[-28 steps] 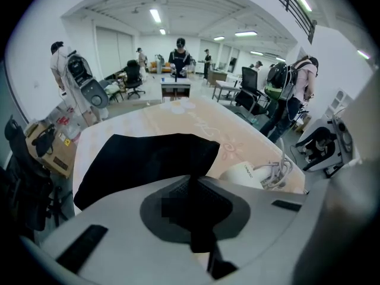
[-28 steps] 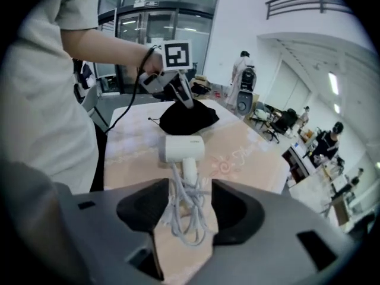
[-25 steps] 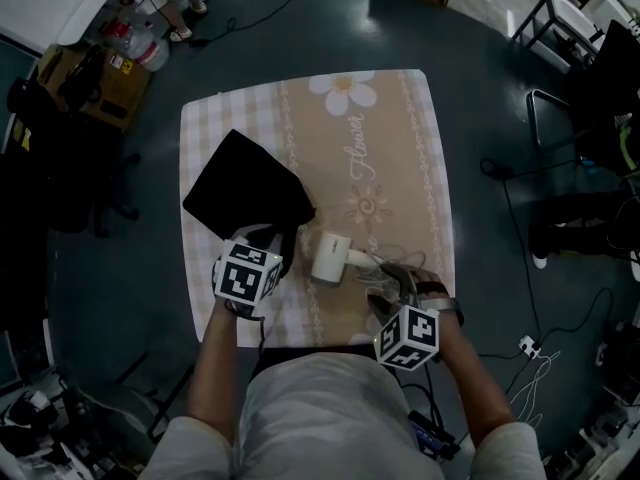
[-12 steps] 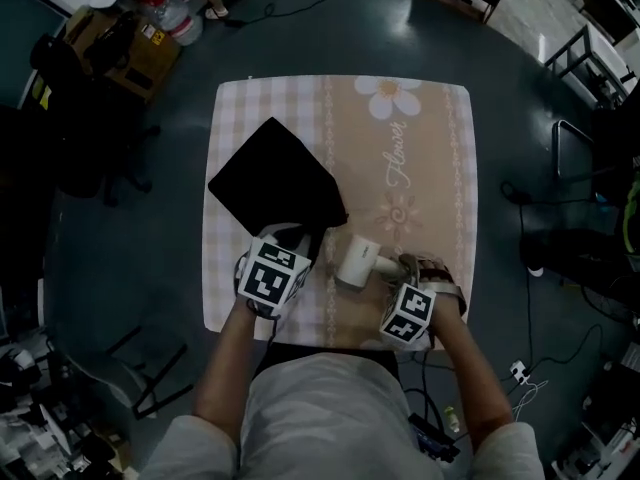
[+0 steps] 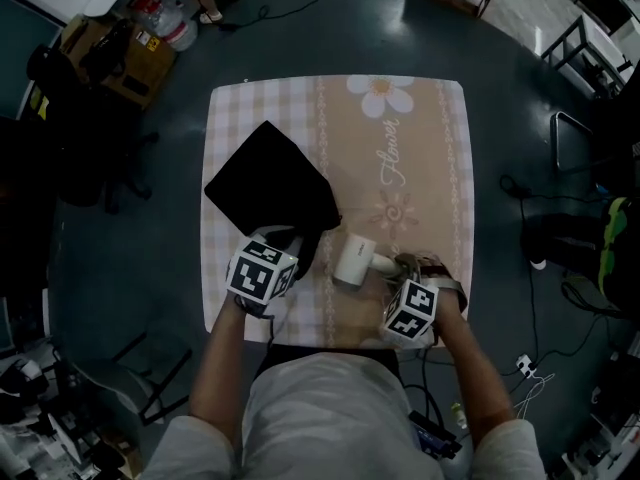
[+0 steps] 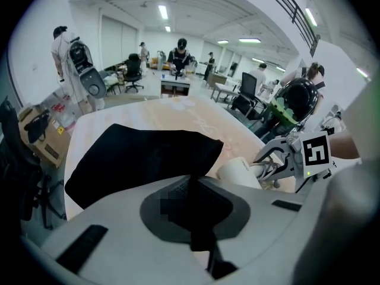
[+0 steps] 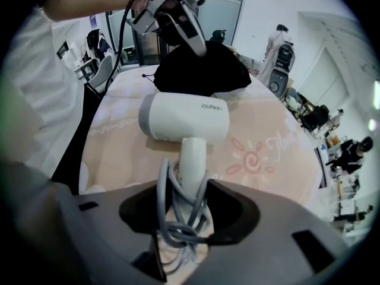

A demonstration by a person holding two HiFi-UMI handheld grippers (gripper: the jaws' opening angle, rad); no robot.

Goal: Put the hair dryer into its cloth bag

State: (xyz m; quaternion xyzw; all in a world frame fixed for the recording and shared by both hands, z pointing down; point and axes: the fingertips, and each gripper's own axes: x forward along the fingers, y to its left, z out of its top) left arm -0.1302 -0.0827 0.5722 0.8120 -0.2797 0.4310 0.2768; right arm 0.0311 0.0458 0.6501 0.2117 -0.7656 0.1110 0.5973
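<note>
On the left half of the flowered tablecloth (image 5: 430, 158) lies the black cloth bag (image 5: 268, 183), flat, one corner pointing to the near side. The left gripper (image 6: 190, 206) holds that near corner, its jaws pinched tight together on the cloth. Just right of the bag, near the table's front edge, the white hair dryer (image 5: 353, 261) lies on its side, barrel toward the bag and handle toward the right. The right gripper (image 7: 183, 189) points steeply down over that handle; its jaws have just been closing and now clasp the handle and the grey cord (image 7: 169, 218) wound round it.
</note>
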